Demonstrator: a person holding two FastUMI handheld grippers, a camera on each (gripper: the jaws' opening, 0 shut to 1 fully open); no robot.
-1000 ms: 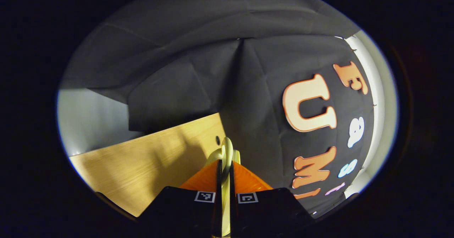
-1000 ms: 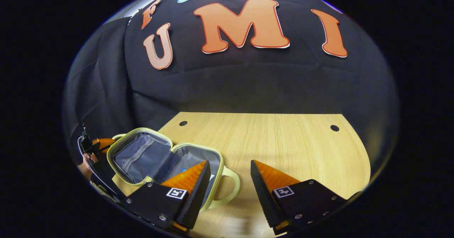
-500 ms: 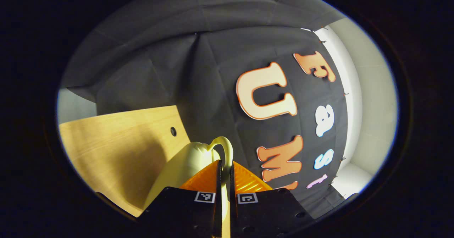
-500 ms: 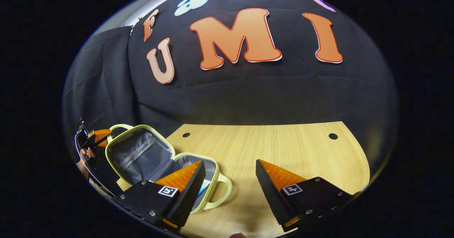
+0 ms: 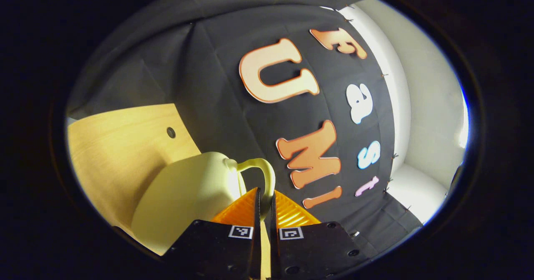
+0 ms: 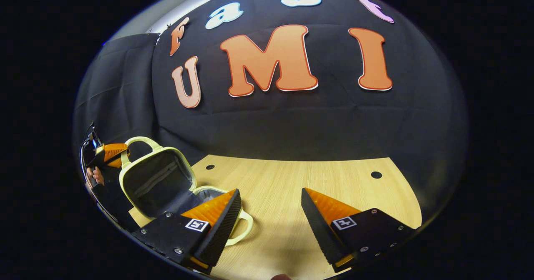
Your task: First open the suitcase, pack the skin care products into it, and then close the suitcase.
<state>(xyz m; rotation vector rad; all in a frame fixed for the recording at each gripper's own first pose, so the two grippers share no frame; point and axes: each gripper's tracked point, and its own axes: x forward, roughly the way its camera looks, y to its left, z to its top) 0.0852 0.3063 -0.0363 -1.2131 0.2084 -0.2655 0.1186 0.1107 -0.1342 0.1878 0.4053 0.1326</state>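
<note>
A pale yellow suitcase lies on the wooden table at the left of the right gripper view, its grey-lined lid raised steeply over the lower half. My left gripper is shut on the lid's handle, with the lid's yellow outer shell just left of the fingers. In the right gripper view the left gripper grips that handle at the far left. My right gripper hovers open over the table, right of the case, holding nothing. Its left finger hides the case's contents.
A hand holds the left gripper at the far left edge. The suitcase's lower handle sticks out toward the right gripper. The table has small round holes near its back edge, and the black cloth wall stands right behind it.
The left gripper has swung the lid up by its handle from lying nearly flat to standing steeply. The right gripper has stayed open and tilted up a little.
</note>
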